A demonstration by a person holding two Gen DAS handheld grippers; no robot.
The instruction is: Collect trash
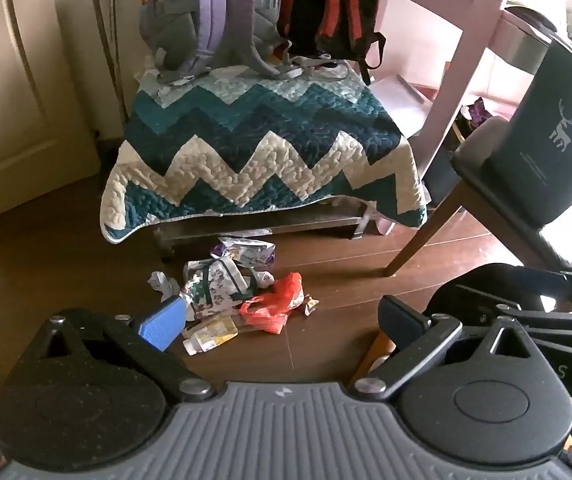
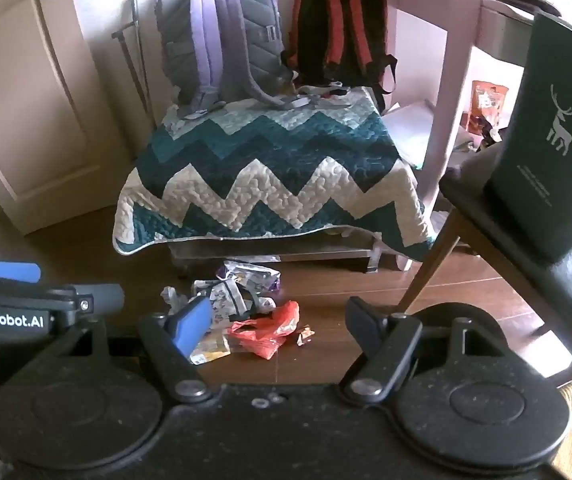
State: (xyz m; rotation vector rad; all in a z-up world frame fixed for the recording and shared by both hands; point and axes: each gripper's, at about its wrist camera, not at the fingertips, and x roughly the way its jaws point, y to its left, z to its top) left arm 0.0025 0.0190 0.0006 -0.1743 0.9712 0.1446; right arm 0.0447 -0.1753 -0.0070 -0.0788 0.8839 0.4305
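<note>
Two claws are seen, left claw and right claw, both spread wide, nothing pinched. "GenRobot.AI" is read on the left unit. One trash pile lies on the floor ahead, before the quilt. Two backpacks stand behind.

backpacks: 2 | quilt: 1 | chair: 1 | trash pieces: perhaps 7
</note>
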